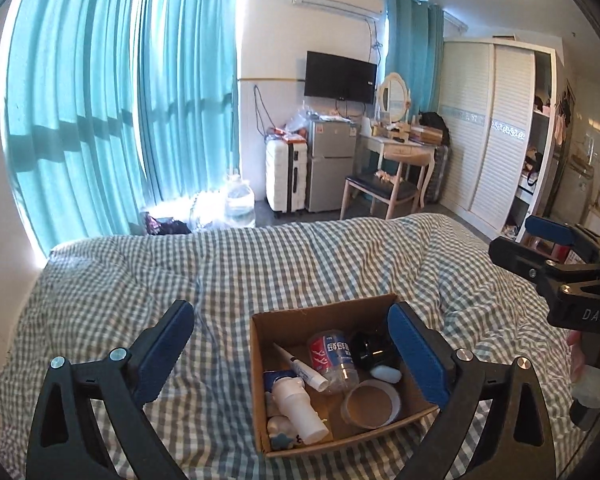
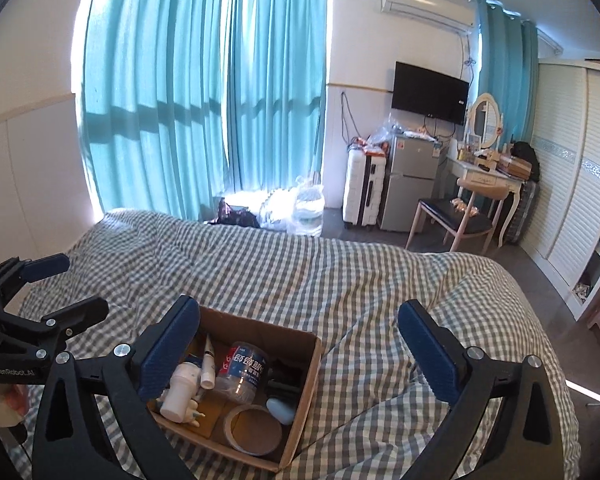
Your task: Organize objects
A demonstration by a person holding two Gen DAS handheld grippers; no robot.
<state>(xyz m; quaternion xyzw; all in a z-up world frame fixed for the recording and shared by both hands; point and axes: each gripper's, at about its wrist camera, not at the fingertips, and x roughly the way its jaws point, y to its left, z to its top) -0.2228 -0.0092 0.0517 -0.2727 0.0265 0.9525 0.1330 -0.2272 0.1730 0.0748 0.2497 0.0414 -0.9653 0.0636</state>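
An open cardboard box [image 1: 260, 360] sits on the checked bedspread [image 1: 260, 264]. Inside lie a clear plastic bottle with a red and blue label [image 1: 334, 354], a white bottle [image 1: 300, 408], a white tube [image 1: 306, 370], a roll of tape [image 1: 372, 402], a black jar [image 1: 370, 350] and a pale blue oval thing [image 1: 386, 374]. My left gripper [image 1: 292, 356] is open and empty, hovering above the box. My right gripper [image 2: 300, 356] is open and empty above the box's [image 2: 300, 392] right side; it also shows in the left wrist view [image 1: 540, 248]. The left gripper shows at the right wrist view's left edge [image 2: 56, 284].
The bed fills the foreground. Beyond it stand teal curtains [image 1: 112, 100], a water jug [image 1: 240, 202], a white suitcase [image 1: 286, 178], a small fridge [image 1: 330, 164], a chair [image 1: 380, 192], a dressing table [image 1: 404, 148] and a wardrobe [image 1: 492, 132].
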